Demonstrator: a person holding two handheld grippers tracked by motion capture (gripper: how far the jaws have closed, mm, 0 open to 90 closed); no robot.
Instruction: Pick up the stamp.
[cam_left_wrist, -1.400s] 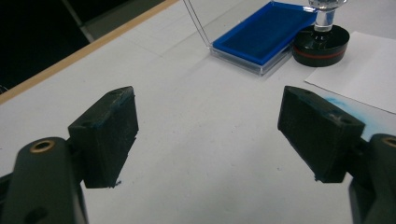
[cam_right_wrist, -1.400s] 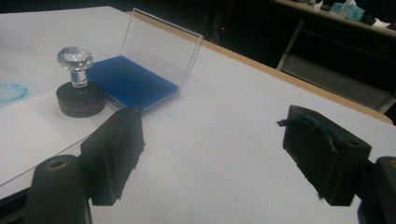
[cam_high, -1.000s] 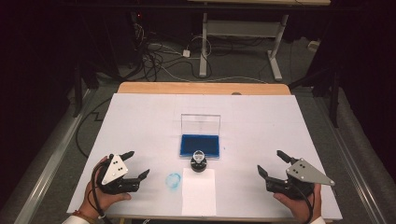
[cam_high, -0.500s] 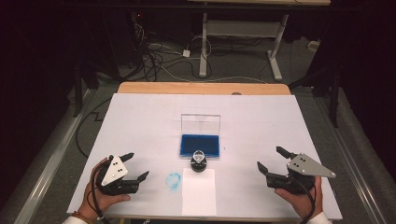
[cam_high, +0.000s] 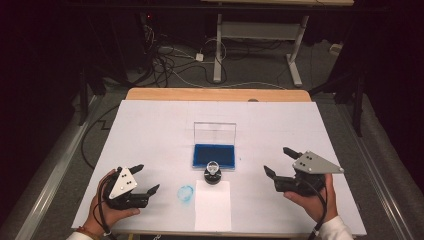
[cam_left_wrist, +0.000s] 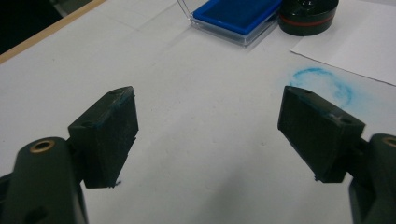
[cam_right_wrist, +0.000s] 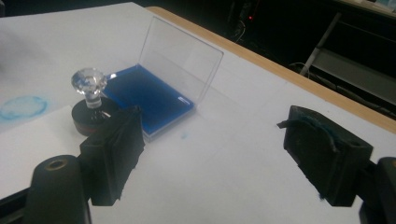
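At the lower centre of the high view stands the stamp, touching the blue ink pad; small, stiff and probably top-heavy, its crystal knob looks slippery, so both wide-open grippers, left gripper and right gripper, should rather take its black base.

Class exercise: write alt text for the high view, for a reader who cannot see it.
Two hand-held grippers, left and right, sit open and apart on a white table. Between them stand a stamp, an open blue ink pad and a paper sheet.
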